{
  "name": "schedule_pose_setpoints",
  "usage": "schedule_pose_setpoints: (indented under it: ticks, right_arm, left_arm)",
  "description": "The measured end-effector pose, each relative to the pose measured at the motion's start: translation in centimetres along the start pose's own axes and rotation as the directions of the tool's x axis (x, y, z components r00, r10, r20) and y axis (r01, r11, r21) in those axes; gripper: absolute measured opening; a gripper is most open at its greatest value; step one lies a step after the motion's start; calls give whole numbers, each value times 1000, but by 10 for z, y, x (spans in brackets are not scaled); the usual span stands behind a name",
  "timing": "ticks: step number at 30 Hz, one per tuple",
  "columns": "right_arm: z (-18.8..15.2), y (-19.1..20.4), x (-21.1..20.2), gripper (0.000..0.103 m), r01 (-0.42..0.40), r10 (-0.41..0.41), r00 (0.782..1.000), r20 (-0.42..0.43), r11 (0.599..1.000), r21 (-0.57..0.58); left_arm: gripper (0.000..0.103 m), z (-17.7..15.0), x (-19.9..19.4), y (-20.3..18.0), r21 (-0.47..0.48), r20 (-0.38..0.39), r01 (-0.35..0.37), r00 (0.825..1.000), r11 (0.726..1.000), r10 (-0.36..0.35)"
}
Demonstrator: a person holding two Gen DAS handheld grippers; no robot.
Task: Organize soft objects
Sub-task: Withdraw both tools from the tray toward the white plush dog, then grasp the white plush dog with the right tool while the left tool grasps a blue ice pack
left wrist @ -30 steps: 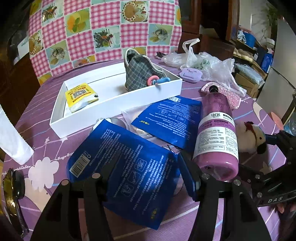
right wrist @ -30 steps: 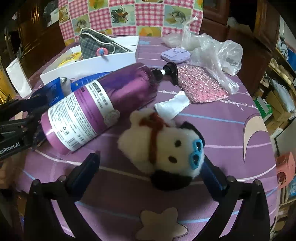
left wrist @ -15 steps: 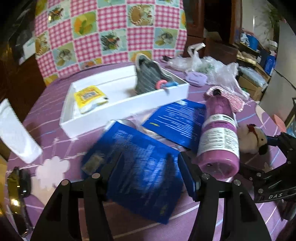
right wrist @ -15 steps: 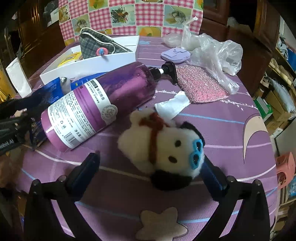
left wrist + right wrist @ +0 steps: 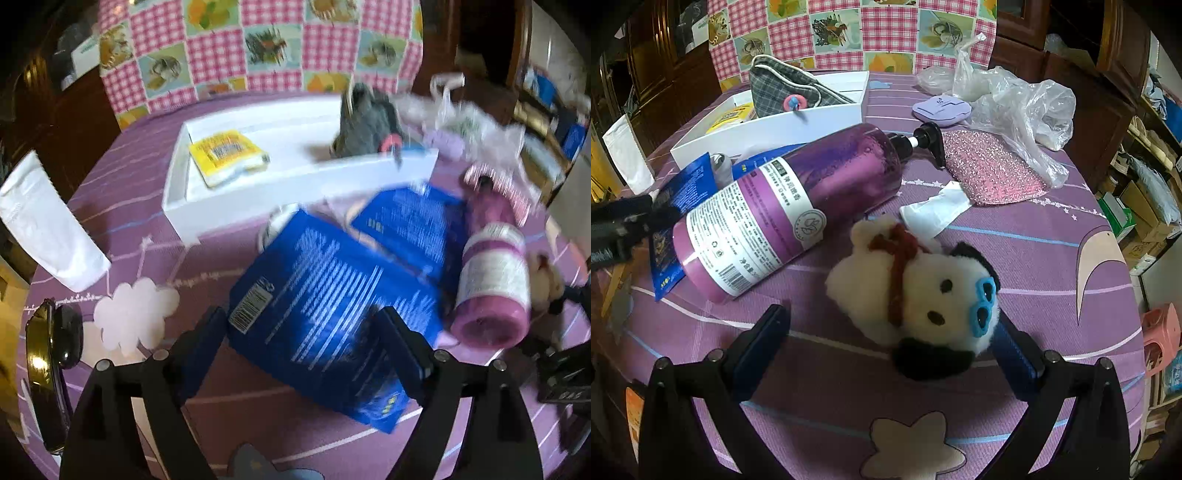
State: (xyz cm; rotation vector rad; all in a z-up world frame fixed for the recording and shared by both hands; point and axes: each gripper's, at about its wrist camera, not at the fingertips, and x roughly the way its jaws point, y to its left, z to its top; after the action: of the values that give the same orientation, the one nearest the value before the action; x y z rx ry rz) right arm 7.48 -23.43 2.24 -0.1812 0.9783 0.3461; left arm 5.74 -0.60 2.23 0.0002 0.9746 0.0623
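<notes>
Two blue packets (image 5: 332,314) and (image 5: 410,229), one purple pump bottle (image 5: 798,206), one plush panda (image 5: 923,295), one white tray (image 5: 295,188), one yellow packet (image 5: 225,155), one plaid pouch (image 5: 779,88), one glittery pink pouch (image 5: 990,170), one lilac case (image 5: 942,109).

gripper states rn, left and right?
Left gripper: open, jaws just opened wider, over the blue packet.
Right gripper: open around the plush panda, not clamped.

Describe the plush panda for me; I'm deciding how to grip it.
The plush panda is a small fluffy toy: cream-white body, black ears, dark red scarf, blue heart-shaped glasses. It lies tipped over on the purple tablecloth, beside the fallen purple bottle, its head between the open right gripper, near the right-hand finger.
</notes>
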Motion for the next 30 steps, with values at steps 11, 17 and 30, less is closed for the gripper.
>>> schedule_pose_setpoints:
  ticks: [11, 17, 30]
  right_arm:
    - [0, 0, 0, 103, 0, 0, 1000, 0, 1000, 0]
    - [0, 0, -1, 103, 0, 0, 1000, 0, 1000, 0]
    - [1, -7, -2, 100, -34, 33, 999, 24, 997, 64]
  left_arm:
    - [103, -7, 8, -12, 31, -51, 89, 995, 996, -87]
    - [78, -10, -1, -22, 79, -17, 75, 997, 994, -74]
    - [19, -2, -28, -12, 66, 51, 71, 996, 995, -75]
